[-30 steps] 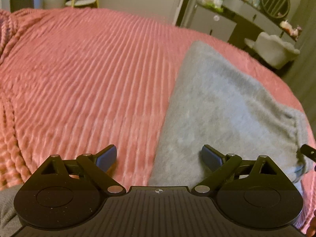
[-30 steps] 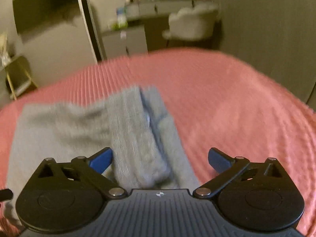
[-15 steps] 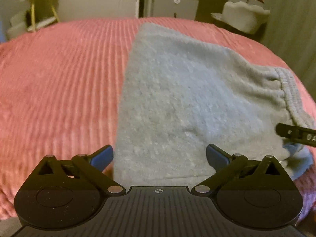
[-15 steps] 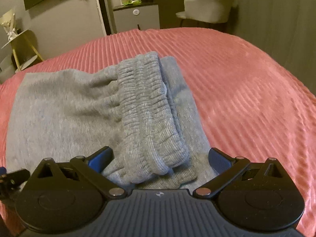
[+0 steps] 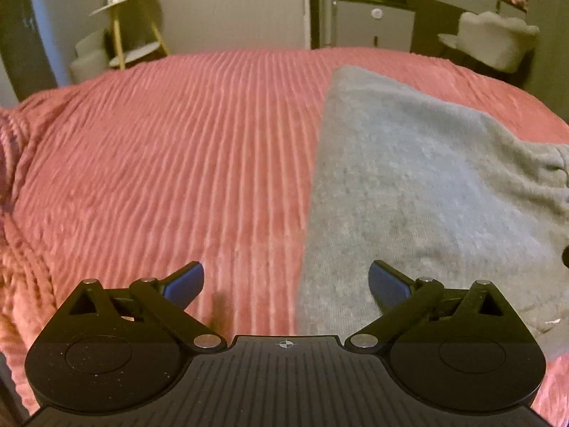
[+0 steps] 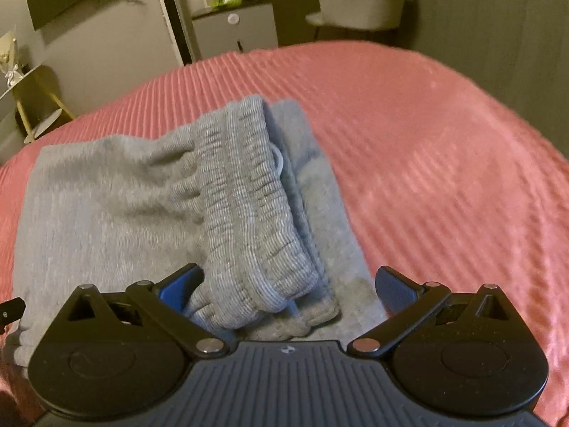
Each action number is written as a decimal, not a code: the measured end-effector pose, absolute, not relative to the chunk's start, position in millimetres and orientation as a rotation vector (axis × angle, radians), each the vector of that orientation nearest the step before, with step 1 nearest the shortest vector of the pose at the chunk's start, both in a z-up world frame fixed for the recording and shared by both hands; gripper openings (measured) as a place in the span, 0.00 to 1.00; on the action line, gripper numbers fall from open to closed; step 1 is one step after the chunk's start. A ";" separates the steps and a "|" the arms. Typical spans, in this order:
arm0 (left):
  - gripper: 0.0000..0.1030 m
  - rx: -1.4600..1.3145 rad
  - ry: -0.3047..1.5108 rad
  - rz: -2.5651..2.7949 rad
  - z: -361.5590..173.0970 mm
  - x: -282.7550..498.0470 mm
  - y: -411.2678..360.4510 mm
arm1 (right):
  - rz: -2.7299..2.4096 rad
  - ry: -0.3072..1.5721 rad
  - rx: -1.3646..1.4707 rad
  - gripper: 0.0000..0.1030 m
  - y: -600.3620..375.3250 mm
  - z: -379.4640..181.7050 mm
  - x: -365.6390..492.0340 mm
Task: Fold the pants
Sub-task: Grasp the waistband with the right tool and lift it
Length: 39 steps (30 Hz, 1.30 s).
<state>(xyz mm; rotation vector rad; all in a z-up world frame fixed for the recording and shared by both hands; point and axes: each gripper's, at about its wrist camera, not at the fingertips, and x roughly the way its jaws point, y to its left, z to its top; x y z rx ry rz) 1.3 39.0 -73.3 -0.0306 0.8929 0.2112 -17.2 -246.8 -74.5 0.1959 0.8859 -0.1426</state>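
Observation:
Grey pants (image 5: 419, 192) lie folded into a flat rectangle on a pink ribbed bedspread (image 5: 170, 163). In the right wrist view the pants (image 6: 106, 213) show their ribbed elastic waistband (image 6: 249, 220) on top, at the right end of the fold. My left gripper (image 5: 286, 281) is open and empty, over the pants' left folded edge. My right gripper (image 6: 288, 288) is open and empty, just above the near end of the waistband.
The bedspread (image 6: 444, 163) spreads wide to the left and right of the pants. Beyond the bed stand a gold side table (image 5: 131, 32), a grey cabinet (image 6: 234, 28) and a pale chair (image 6: 362, 3).
The left gripper has swung left, so the pants now sit at the right of its view. The right gripper has stayed over the waistband. Both stay open.

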 end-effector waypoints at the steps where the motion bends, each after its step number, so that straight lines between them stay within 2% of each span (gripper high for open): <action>1: 0.99 -0.028 0.889 0.204 -71.4 0.7 37.2 | -0.141 0.887 0.217 1.00 -248.9 -75.6 -17.1; 9: 0.99 -0.021 0.877 0.058 -66.6 13.5 24.4 | -0.138 0.907 0.306 1.00 -257.3 -87.1 -4.8; 15: 0.99 -0.189 0.907 -0.059 -74.0 26.6 50.7 | -0.048 0.963 0.386 1.00 -277.2 -91.6 3.4; 20: 0.99 -0.420 0.853 -0.152 -66.0 30.9 66.6 | -0.059 0.927 0.390 1.00 -272.9 -94.7 -2.7; 24: 0.99 -0.180 0.865 -0.054 -63.3 53.8 43.5 | -0.063 0.916 0.376 1.00 -269.2 -94.4 -6.5; 27: 1.00 -0.062 0.935 -0.085 -87.3 71.0 26.8 | -0.049 0.927 0.362 1.00 -268.8 -90.4 -8.7; 34: 0.99 -0.486 1.022 -0.222 -106.9 77.1 82.9 | 0.062 1.000 0.413 1.00 -294.6 -81.4 7.5; 39: 0.99 -0.600 1.050 -0.354 -121.1 88.6 92.1 | 0.210 1.071 0.464 1.00 -316.1 -89.1 28.1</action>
